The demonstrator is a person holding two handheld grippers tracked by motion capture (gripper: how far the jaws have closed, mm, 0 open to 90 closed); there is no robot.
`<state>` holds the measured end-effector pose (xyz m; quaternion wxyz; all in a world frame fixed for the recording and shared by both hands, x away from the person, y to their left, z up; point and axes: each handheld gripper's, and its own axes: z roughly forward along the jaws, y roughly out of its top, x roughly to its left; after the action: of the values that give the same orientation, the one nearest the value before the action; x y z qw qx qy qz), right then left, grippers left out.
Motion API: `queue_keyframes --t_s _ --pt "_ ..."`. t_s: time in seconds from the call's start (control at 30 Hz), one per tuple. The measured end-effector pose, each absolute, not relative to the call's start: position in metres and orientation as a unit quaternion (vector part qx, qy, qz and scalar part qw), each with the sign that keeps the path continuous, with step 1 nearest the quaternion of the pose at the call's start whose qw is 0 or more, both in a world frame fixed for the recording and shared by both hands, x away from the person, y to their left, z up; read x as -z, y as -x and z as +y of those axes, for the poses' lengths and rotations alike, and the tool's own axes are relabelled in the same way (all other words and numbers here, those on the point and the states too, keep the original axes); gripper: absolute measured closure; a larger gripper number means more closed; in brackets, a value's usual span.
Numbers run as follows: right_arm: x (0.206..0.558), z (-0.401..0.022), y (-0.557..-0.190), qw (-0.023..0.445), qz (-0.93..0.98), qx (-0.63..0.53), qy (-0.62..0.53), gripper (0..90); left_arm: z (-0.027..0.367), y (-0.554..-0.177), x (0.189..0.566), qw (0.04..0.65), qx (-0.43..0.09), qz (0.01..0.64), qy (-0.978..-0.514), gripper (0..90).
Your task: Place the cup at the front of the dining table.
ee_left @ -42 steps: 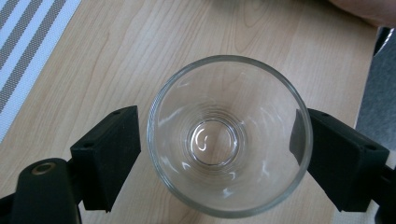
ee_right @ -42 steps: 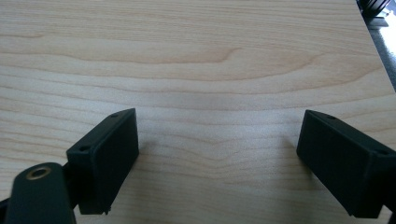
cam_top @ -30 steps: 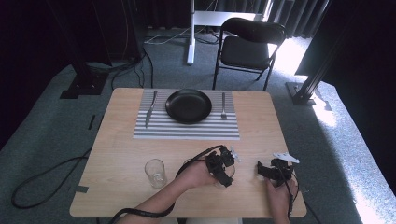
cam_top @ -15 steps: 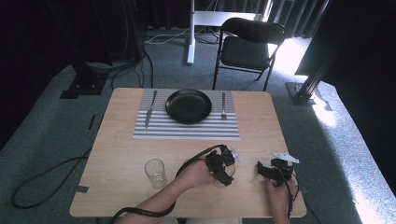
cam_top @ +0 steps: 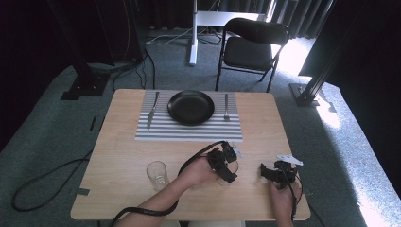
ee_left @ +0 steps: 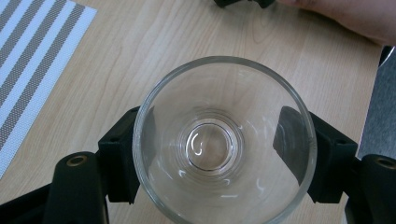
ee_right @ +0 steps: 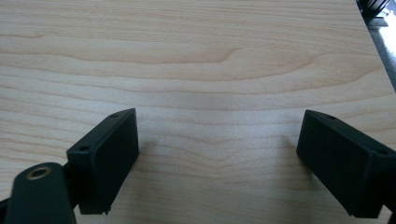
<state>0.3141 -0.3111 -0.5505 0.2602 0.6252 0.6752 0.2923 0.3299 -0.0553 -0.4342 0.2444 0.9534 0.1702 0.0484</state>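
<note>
The left claw (ee_left: pixel 215 154) is clamped on a clear drinking glass (ee_left: pixel 222 140), one black jaw pressed against each side of its wall; the glass stands upright on the tabletop (cam_top: pixel 123 142), at about 5 o'clock from the black plate (cam_top: pixel 191 107). The right claw (ee_right: pixel 219 158) stands with its jaws wide apart over bare wood, nothing between them, just at 3 o'clock of the left one. A second glass (cam_top: pixel 157 174) sits at 9 o'clock of the left hand (cam_top: pixel 198 171). The plate rests on a striped placemat (cam_top: pixel 189 132), knife (cam_top: pixel 152 109) at its 9 o'clock, fork (cam_top: pixel 226 107) at 3 o'clock.
</note>
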Motion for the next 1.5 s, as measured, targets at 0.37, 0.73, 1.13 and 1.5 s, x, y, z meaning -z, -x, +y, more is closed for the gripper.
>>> queue_keyframes --t_s 0.37,0.73,1.13,1.5 --pt "0.551 -0.311 -0.314 0.261 0.675 -0.292 -0.625 12.2 -0.051 -0.341 0.432 0.241 -0.053 0.181 -0.952 28.5" --pt "0.551 -0.311 -0.314 0.261 0.675 -0.293 -0.625 12.2 -0.039 -0.359 0.424 0.251 -0.060 0.206 -0.944 28.6" --pt "0.551 -0.311 -0.314 0.262 0.675 -0.293 -0.625 12.3 -0.017 -0.371 0.424 0.245 -0.070 0.231 -0.939 28.5" --pt "0.551 -0.311 -0.314 0.261 0.675 -0.293 -0.625 12.3 0.013 -0.378 0.425 0.237 -0.084 0.261 -0.932 28.5"
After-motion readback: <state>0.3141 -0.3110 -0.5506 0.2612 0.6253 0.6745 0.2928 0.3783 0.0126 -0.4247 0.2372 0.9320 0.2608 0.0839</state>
